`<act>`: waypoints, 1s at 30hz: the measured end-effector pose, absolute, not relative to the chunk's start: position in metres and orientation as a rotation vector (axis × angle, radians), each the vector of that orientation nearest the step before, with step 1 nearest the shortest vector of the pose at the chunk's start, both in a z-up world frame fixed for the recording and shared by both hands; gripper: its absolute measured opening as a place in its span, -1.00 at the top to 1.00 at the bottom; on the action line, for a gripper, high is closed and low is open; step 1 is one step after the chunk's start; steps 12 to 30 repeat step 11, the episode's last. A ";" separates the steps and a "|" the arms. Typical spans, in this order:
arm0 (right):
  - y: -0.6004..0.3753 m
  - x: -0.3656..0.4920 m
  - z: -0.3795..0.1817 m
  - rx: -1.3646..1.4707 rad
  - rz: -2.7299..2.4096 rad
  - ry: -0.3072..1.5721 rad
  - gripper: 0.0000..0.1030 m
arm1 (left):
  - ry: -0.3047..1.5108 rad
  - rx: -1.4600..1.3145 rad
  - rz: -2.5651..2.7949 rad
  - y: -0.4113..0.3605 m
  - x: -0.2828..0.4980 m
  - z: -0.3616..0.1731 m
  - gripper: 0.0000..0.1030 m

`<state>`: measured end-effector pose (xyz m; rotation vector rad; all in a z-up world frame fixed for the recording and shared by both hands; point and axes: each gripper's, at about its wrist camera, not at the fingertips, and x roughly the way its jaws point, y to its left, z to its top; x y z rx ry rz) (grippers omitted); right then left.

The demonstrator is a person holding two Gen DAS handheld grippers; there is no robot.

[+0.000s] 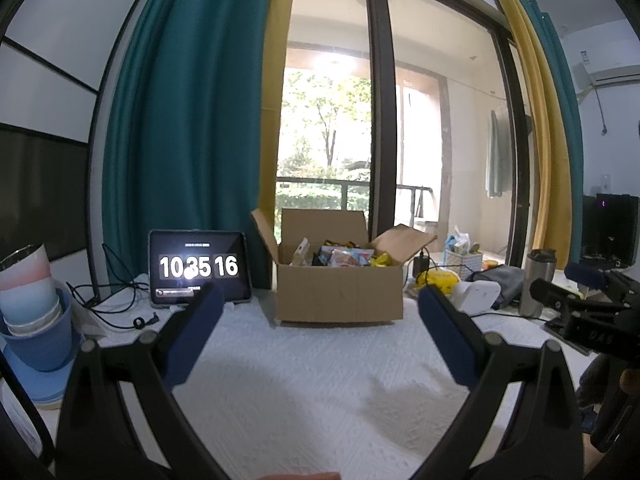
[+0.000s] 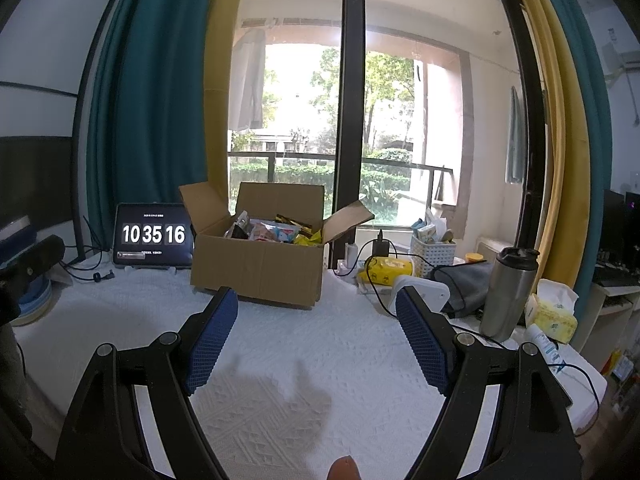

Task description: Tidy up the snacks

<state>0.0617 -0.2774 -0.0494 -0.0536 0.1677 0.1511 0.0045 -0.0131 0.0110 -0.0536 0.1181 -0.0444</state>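
Open snack box lay dead ahead of both spread tongs, neither touching it.

The cardboard box [image 1: 339,280] sat at twelve o'clock on the white-covered bench [image 1: 320,380], flaps up, its long side running nine to three, snacks [image 2: 276,232] heaped inside. Left tongs [image 1: 320,336] and right tongs [image 2: 318,340] both stood wide apart, gripping nothing; the right looked slightly nearer.

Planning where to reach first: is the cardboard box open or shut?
Open: the cardboard box has its flaps standing up, with snack packets showing inside.
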 end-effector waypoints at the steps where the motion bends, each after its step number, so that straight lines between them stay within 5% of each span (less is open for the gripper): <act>1: -0.278 0.062 -0.049 -0.053 0.152 0.168 -0.63 | 0.119 -0.053 -0.044 -0.013 0.005 0.011 -0.92; 30: -0.275 0.064 -0.050 -0.045 0.164 0.169 -0.63 | 0.115 -0.046 -0.057 -0.017 0.005 0.010 -0.92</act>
